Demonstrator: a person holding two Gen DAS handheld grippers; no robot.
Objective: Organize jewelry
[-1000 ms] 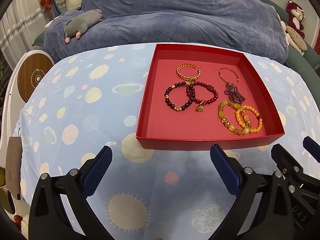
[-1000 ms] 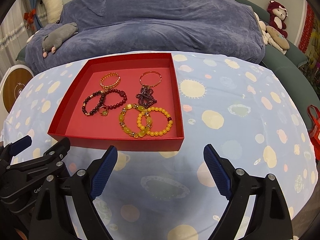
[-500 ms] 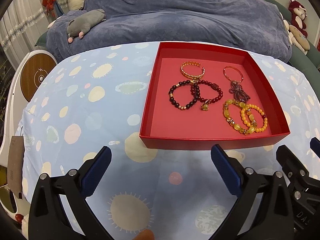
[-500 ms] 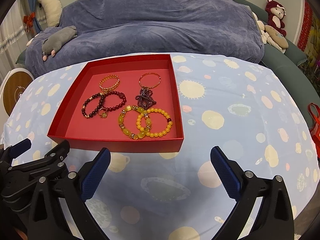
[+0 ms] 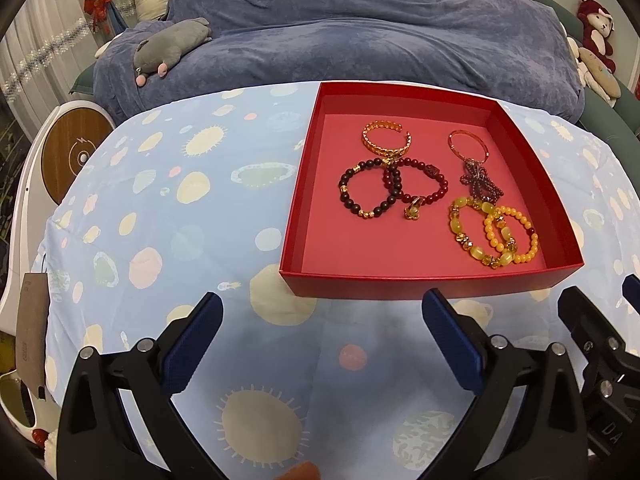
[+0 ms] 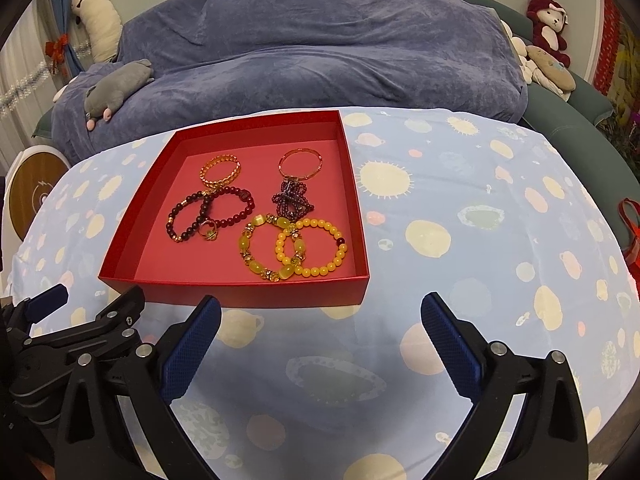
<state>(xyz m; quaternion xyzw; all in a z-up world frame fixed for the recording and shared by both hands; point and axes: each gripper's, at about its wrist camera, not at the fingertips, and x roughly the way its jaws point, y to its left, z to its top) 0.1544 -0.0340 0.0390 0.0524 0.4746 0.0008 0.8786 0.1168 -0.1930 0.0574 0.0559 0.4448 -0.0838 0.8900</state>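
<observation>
A shallow red box [image 5: 424, 282] [image 6: 240, 294] sits on the patterned blue tablecloth. Inside lie a gold bangle [image 5: 386, 140] [image 6: 221, 169], a thin rose-gold bangle [image 5: 468, 145] [image 6: 301, 163], a purple beaded strand [image 5: 480, 184] [image 6: 292, 200], two dark red bead bracelets [image 5: 368, 194] [image 6: 208, 214] and two yellow bead bracelets [image 5: 492, 234] [image 6: 296, 250]. My left gripper [image 5: 322, 334] hovers open just in front of the box's near wall, empty. My right gripper [image 6: 320, 336] stands wide open beside it, also in front of the box, holding nothing.
A blue-covered sofa [image 5: 360, 28] with a grey plush toy [image 5: 172, 46] rises behind the table. More stuffed toys [image 6: 548, 28] sit at the far right. A round white and wood device [image 5: 68, 156] stands left of the table. Bare tablecloth [image 6: 480, 220] lies right of the box.
The right gripper's jaws spread wider. Both views have shifted only slightly; the box and jewelry lie as before.
</observation>
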